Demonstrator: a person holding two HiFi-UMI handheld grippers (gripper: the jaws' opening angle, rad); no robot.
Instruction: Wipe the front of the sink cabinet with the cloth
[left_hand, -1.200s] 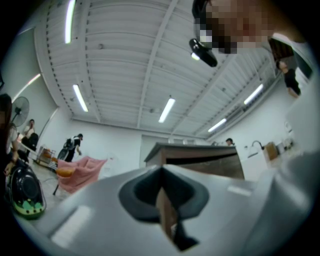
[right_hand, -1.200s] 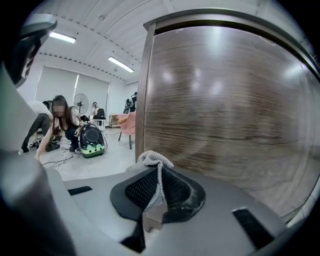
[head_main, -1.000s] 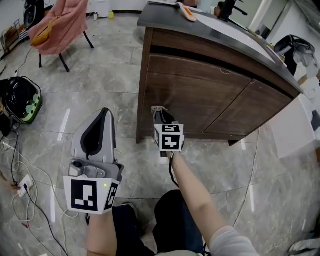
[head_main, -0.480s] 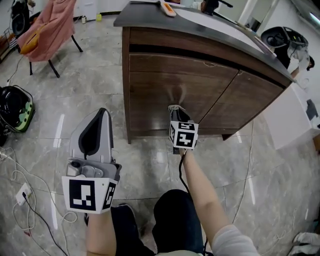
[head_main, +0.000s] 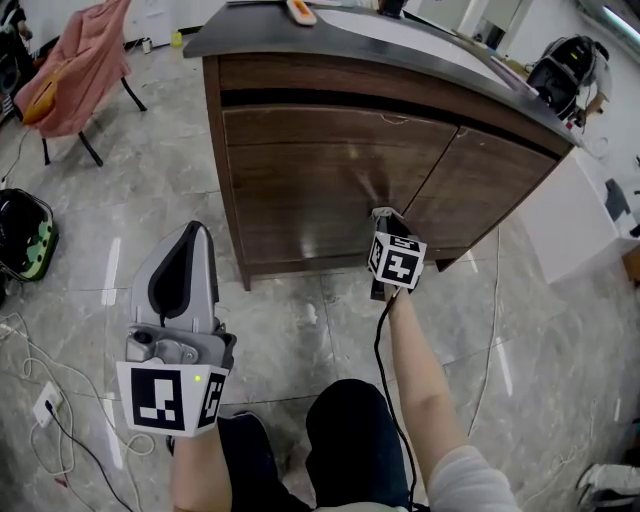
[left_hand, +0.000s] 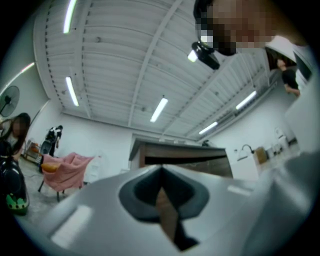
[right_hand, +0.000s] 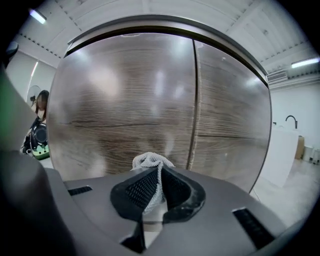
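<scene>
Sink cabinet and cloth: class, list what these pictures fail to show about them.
The cloth: right gripper view, only a tip shows; the right tongs, shut on it, hide the rest.
Whether it touches the sink cabinet: head view, the tongs' body covers the contact.
The countertop: head view, cut off by the top edge.

L gripper (left_hand: 161, 171) jaws together, empty; cabinet (left_hand: 184, 159) ahead.

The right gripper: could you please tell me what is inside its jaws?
A white cloth is pinched there; its bunched end shows, the rest is covered.
</scene>
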